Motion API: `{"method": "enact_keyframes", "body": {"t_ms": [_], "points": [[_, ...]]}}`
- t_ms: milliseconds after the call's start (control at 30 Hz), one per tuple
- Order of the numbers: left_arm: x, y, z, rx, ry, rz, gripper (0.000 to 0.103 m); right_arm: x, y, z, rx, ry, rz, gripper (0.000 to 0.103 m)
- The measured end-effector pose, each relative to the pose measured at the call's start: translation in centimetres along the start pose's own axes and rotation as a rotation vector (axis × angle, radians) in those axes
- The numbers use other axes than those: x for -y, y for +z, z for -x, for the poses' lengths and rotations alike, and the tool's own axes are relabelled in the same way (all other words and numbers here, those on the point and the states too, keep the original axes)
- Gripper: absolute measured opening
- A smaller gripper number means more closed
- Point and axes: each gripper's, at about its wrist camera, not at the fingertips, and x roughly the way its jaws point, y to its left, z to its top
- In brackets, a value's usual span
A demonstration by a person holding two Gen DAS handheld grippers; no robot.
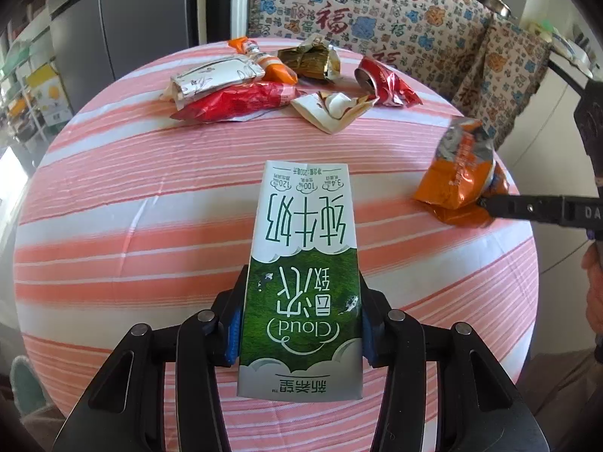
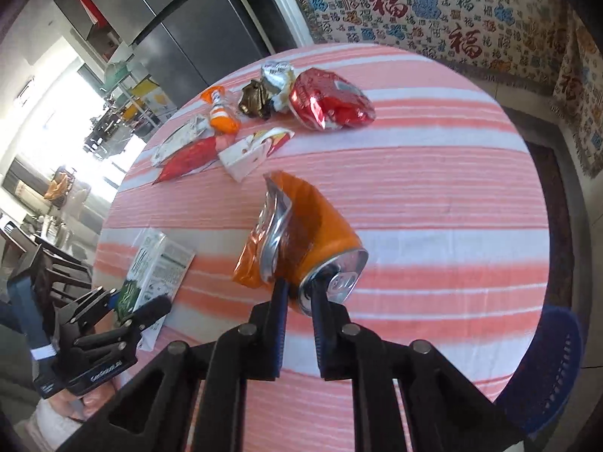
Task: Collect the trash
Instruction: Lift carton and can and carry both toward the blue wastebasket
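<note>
My left gripper [image 1: 301, 324] is shut on a green and white milk carton [image 1: 301, 263], held flat just above the striped table [image 1: 113, 226]; the carton also shows in the right wrist view [image 2: 154, 267]. My right gripper [image 2: 299, 293] is shut on the rim of a crushed orange can [image 2: 301, 233], with one finger inside its opening. The can sits at the table's right edge in the left wrist view [image 1: 459, 173]. More trash lies at the far side: a crushed red can [image 1: 384, 83], a red wrapper [image 1: 233, 101], a silver pouch [image 1: 211, 79], an orange packet [image 1: 271, 64], a gold wrapper [image 1: 312, 60] and a torn white box [image 1: 331, 109].
A round table with a pink and white striped cloth fills both views. A patterned sofa cover [image 1: 377, 7] is behind it, a grey fridge [image 1: 132, 19] to the back left, and a blue chair [image 2: 546, 369] at the right edge.
</note>
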Motion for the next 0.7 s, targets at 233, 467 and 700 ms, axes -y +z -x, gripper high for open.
{"method": "enact_keyframes", "body": {"t_ms": [233,467,700], "points": [[-0.1,0.1,0.0,0.001,-0.012,-0.001,0.049,-2.1,-2.7,1.9,0.001,-0.010,0.150,0.068],[0.3,0.0,0.0,0.007,0.005,-0.025,0.049,-2.7,-2.9,0.3,0.079,-0.219,0.469,0.074],[0.2,0.1,-0.2,0.008,-0.016,-0.034,0.050,-2.1,0.4,-2.5,0.063,-0.195,0.527,0.088]]}}
